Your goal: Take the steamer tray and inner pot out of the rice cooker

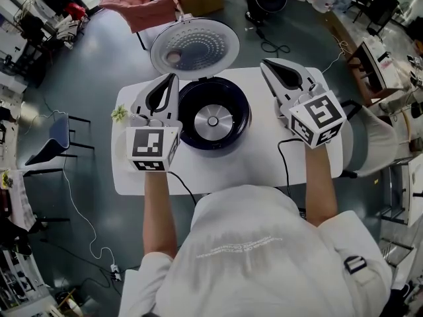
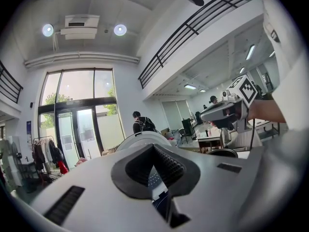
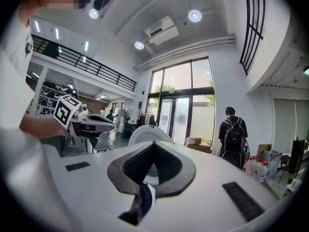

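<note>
The rice cooker (image 1: pixel 213 114) stands open in the middle of the white table (image 1: pixel 264 170). Its lid (image 1: pixel 194 47) is tipped back, showing a dotted inner face. The dark cavity holds a silver disc (image 1: pixel 213 121) with a small round knob at its centre. I cannot make out a steamer tray or an inner pot. My left gripper (image 1: pixel 174 78) hovers at the cooker's left rim, shut and holding nothing. My right gripper (image 1: pixel 266 65) hangs to the right of the cooker, also shut and holding nothing. Both point level across the table, with the lid (image 2: pixel 145 137) (image 3: pixel 147 132) beyond their tips.
A small green sprig (image 1: pixel 119 113) lies at the table's left edge. A black cable (image 1: pixel 284 157) runs over the front right. A pale round thing (image 1: pixel 370 144) stands off the right edge and a chair (image 1: pixel 56 137) to the left. A person with a backpack (image 3: pixel 234 134) stands far off.
</note>
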